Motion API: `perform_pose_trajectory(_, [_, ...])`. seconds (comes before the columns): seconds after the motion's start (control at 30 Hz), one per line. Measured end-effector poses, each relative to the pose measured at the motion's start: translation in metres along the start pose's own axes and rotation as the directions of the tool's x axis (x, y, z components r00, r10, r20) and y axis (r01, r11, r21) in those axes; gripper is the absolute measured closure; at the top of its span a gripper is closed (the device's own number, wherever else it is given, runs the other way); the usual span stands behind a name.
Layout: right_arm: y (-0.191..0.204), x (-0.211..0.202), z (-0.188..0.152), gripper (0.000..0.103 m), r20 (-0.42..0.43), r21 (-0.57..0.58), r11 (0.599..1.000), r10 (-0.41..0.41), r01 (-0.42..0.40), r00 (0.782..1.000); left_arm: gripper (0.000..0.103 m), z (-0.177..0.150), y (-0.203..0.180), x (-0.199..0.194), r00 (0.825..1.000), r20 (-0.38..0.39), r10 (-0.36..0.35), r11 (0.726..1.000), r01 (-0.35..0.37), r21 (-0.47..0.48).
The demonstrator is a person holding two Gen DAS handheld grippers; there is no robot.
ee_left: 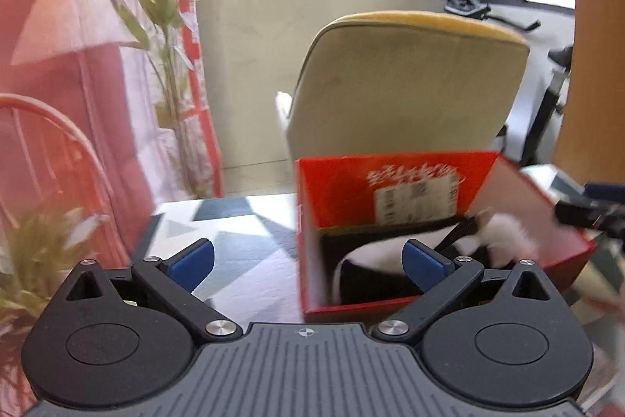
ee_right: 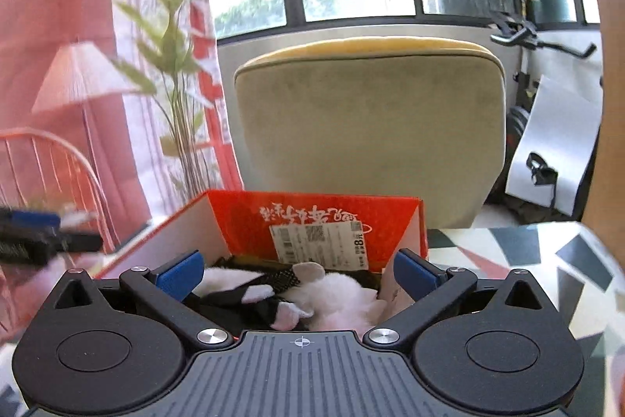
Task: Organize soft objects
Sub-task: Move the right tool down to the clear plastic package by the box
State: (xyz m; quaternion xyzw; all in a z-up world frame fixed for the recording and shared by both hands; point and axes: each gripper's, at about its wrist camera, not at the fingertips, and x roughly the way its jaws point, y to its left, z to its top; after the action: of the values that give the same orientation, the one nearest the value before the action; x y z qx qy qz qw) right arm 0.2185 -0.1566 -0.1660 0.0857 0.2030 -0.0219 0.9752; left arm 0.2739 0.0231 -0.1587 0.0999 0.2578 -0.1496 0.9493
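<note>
A red cardboard box (ee_left: 390, 182) stands open on the patterned table, also in the right wrist view (ee_right: 312, 217). Inside lie a white plush toy (ee_right: 336, 296) and black-and-white soft items (ee_left: 375, 253). My left gripper (ee_left: 308, 262) is open and empty, its right finger over the box's left part and its left finger over the table. My right gripper (ee_right: 297, 270) is open and empty, just above the box opening and the plush. The right gripper's tip shows at the right edge of the left wrist view (ee_left: 586, 213).
A beige and yellow cushioned chair back (ee_right: 367, 127) stands behind the table (ee_left: 234, 241). Pink curtains, a plant (ee_right: 175, 73) and a pink wire chair (ee_left: 50, 151) are at the left. An exercise bike (ee_right: 543, 42) is at the right by the window.
</note>
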Motion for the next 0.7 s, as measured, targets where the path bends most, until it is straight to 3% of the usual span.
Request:
perform_pose_trajectory(0.1, [-0.006,-0.006,-0.003,0.0,-0.006,0.053,0.998,0.023,-0.023,1.0,0.0,-0.007,0.007,-0.001,0.999,-0.031,-0.01,1.0,0.01,-0.013])
perform_pose_trajectory(0.2, [-0.009,-0.011,-0.009,0.0,-0.021,0.063,0.998,0.005,-0.004,1.0,0.0,-0.015,0.018,0.003,0.995,-0.075,-0.068,0.996,0.063,-0.061])
perform_pose_trajectory(0.4, [-0.014,-0.018,-0.024,0.0,-0.098,0.084,0.996,-0.007,0.015,0.995,0.0,-0.033,0.045,0.012,0.972,-0.182,-0.149,0.984,0.127,-0.128])
perform_pose_trajectory(0.47, [-0.016,-0.015,-0.03,0.0,-0.16,0.11,0.994,-0.002,0.02,0.987,0.0,-0.038,0.049,0.013,0.97,-0.192,-0.148,0.983,0.123,-0.137])
perform_pose_trajectory(0.7, [-0.006,-0.015,-0.042,0.0,-0.192,0.07,0.997,-0.019,0.033,0.981,0.0,-0.046,0.054,0.017,0.967,-0.189,-0.173,0.974,0.14,-0.176])
